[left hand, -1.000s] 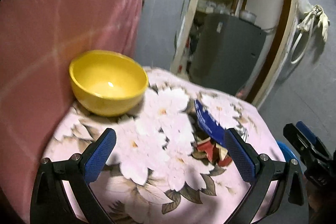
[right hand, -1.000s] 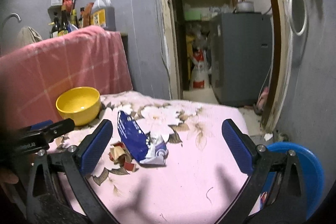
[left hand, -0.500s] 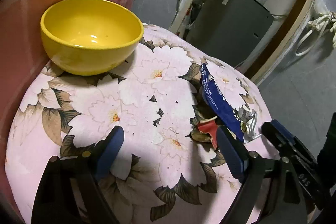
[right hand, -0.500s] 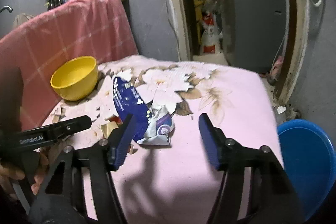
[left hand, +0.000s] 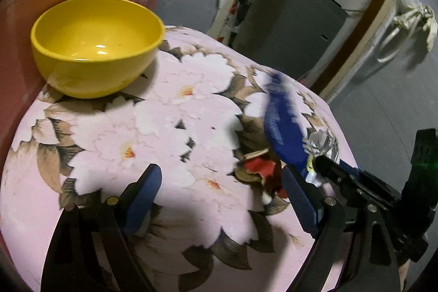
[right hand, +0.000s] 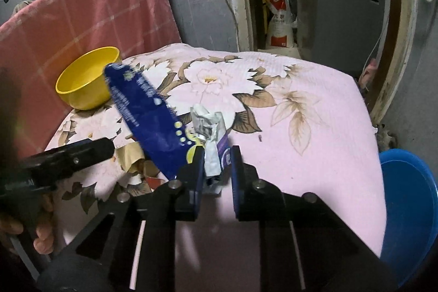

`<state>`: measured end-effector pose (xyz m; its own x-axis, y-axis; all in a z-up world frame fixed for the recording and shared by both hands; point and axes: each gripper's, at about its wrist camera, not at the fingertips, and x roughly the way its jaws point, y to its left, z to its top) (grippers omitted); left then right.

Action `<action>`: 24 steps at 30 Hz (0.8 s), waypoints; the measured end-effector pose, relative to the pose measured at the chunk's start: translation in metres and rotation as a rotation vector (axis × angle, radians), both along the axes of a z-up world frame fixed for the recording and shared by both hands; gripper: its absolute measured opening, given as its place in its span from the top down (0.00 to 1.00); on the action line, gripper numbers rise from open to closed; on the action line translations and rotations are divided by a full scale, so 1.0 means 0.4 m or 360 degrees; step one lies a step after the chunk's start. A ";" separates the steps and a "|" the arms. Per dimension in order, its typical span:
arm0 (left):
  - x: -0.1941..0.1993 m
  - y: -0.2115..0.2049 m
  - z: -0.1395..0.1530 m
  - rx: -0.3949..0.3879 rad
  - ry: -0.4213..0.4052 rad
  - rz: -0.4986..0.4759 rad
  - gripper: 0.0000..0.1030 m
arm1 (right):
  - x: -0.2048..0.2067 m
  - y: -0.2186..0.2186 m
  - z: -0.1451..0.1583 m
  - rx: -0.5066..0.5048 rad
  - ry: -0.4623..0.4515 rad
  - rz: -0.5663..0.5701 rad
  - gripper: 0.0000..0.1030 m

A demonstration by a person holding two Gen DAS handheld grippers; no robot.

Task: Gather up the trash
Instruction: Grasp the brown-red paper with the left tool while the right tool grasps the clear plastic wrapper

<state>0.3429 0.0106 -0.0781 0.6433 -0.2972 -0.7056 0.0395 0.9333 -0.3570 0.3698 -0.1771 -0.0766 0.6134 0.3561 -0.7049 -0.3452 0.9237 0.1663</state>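
A blue snack wrapper with a crumpled silver end lies tilted up on the floral pink cloth. My right gripper is closing, its pads pinching the wrapper's silver and purple end. In the left wrist view the wrapper is blurred, with the right gripper's tip at its near end. Red and tan scraps lie beside it. My left gripper hangs open low over the cloth with nothing between its fingers, the scraps by its right finger.
A yellow bowl stands at the cloth's far left, against a pink checked blanket. A blue bin sits on the floor at the right. Beyond is a doorway with a grey fridge. A person's hand holds the left gripper.
Both grippers have dropped toward the cloth and tipped downward. The right jaws have narrowed from wide open to a pinch on the wrapper's end, and the wrapper has tilted up.
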 end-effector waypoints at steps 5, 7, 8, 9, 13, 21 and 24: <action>0.003 -0.034 -0.002 0.0006 0.0001 -0.0086 0.17 | -0.012 -0.039 0.004 0.0011 -0.0010 -0.0068 0.76; 0.007 -0.049 -0.004 0.0026 0.0006 -0.0118 0.17 | -0.017 -0.054 0.003 0.0005 -0.0014 -0.0095 0.76; 0.010 -0.056 -0.005 0.0036 0.0005 -0.0130 0.17 | -0.019 -0.062 0.002 0.0006 -0.0011 -0.0107 0.76; 0.012 -0.064 -0.005 0.0049 0.0004 -0.0143 0.18 | -0.021 -0.070 -0.001 0.0014 -0.0005 -0.0116 0.76; 0.038 -0.096 -0.006 0.0082 0.0009 -0.0181 0.31 | -0.027 -0.087 -0.008 0.0058 0.0005 -0.0137 0.76; 0.066 -0.117 -0.009 0.0134 0.0010 -0.0229 0.54 | -0.041 -0.080 -0.003 0.0078 -0.0012 -0.0112 0.76; 0.062 -0.111 -0.009 0.0127 0.0015 -0.0227 0.58 | -0.049 -0.082 -0.002 0.0087 -0.0015 -0.0103 0.76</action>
<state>0.3676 -0.0337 -0.0817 0.5920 -0.3276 -0.7363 0.1707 0.9439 -0.2828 0.3504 -0.2097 -0.0774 0.6428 0.3535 -0.6795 -0.2871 0.9337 0.2142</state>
